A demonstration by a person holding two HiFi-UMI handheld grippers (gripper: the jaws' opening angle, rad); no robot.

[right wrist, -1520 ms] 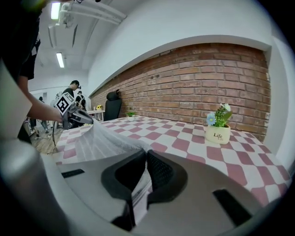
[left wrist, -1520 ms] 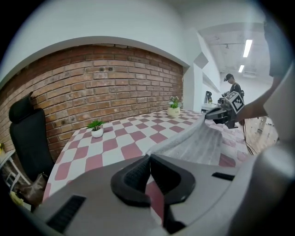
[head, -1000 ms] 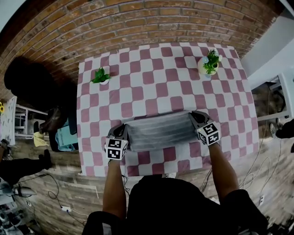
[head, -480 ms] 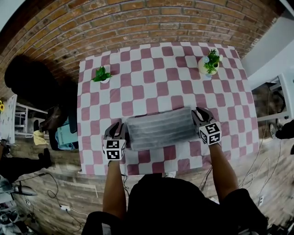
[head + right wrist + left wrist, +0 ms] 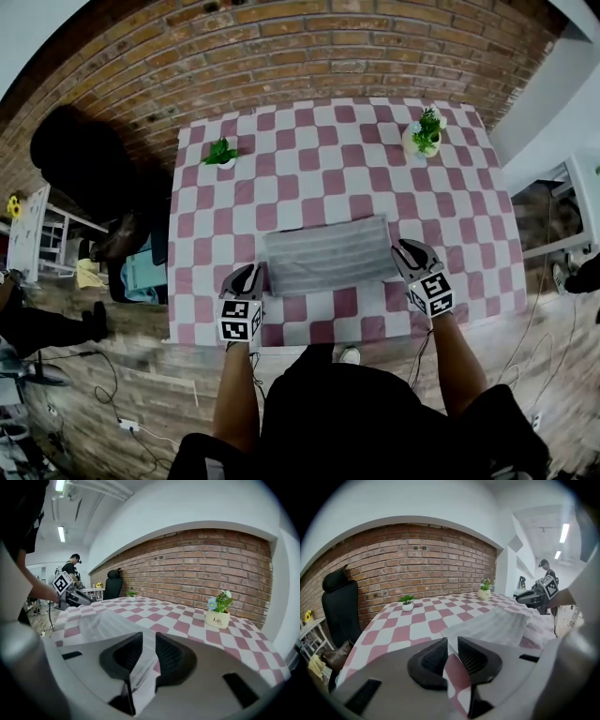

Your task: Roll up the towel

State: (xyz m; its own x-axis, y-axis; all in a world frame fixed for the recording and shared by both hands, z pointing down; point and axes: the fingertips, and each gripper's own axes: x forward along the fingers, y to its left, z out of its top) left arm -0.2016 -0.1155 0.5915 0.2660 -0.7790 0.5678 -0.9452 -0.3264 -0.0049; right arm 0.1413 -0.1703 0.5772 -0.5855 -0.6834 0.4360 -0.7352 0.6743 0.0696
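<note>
The grey striped towel [image 5: 328, 255] lies flat across the near middle of the checked table [image 5: 300, 178]. My left gripper [image 5: 251, 275] sits just off the towel's near left corner, its jaws a narrow gap apart and closing, with nothing between them. My right gripper [image 5: 408, 251] sits just off the towel's right edge, jaws also a narrow gap apart and holding nothing. In the left gripper view the towel [image 5: 497, 625] lies beyond the left gripper [image 5: 452, 641]. In the right gripper view the towel [image 5: 103, 620] spreads ahead of the right gripper [image 5: 149, 637].
A small green plant in a white pot [image 5: 221, 153] stands at the far left of the table. A flowering plant in a white pot [image 5: 424, 133] stands at the far right. A black chair [image 5: 80, 169] is left of the table, below a brick wall [image 5: 309, 47].
Both grippers have let go of the towel's ends and drawn back toward the table's near edge, their jaws now slightly apart. The towel stays on the table.
</note>
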